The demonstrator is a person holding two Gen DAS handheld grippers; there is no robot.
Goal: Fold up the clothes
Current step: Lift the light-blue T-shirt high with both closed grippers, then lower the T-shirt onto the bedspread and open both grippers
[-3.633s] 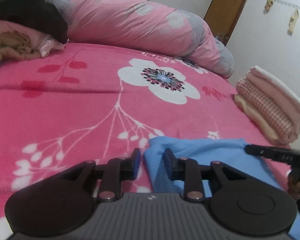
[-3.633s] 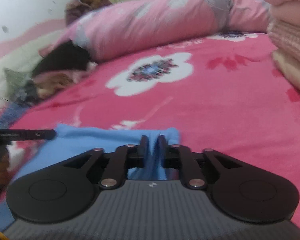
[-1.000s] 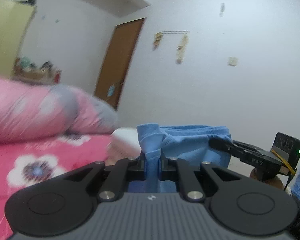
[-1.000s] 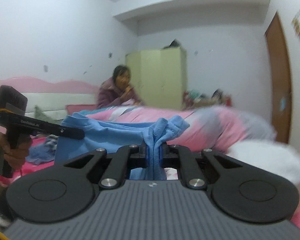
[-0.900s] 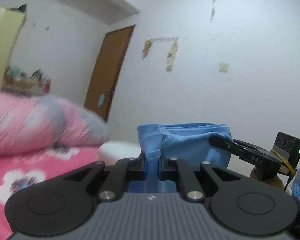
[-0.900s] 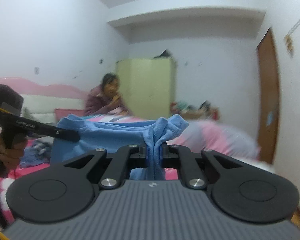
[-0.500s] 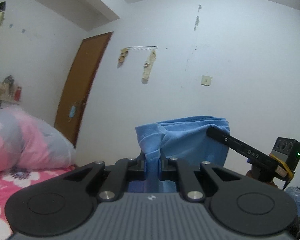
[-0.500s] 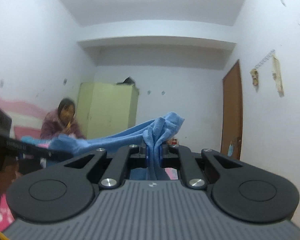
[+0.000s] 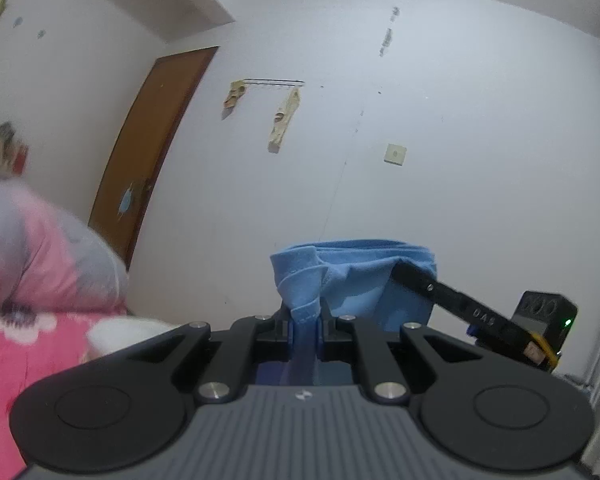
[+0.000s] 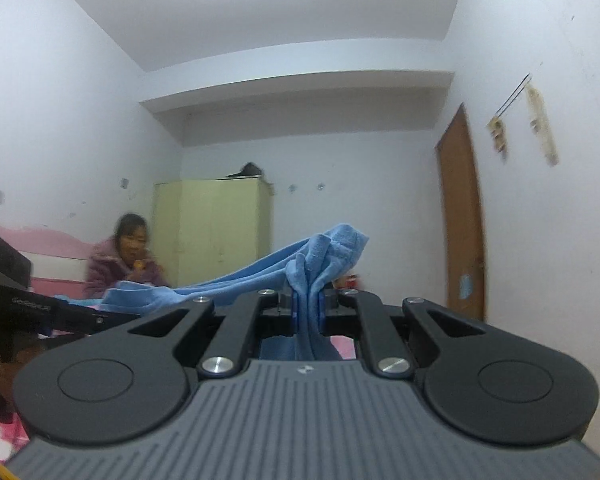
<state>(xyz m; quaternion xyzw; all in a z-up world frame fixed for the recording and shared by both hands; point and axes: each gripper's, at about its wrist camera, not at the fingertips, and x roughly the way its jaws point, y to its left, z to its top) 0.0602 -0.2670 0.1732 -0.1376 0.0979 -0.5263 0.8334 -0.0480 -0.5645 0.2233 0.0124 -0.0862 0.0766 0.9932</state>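
Blue garment held up off the bed, pinched at two points for a fold

The pink floral fleece bed cover (image 9: 28, 344) is the landmark: well above it the soft blue cotton garment (image 9: 364, 276) hangs in the air, stretched between the two tools, likely so that its weight pulls the cloth straight before it is laid down and folded (no fold can be judged from here). The black two-finger left gripper (image 9: 305, 314) is clamped on one bunched edge, pointing level over the cover's far side; the matching right gripper (image 10: 308, 308) is clamped on the other bunched corner, tilted slightly upward, so the span between them sags only a little.
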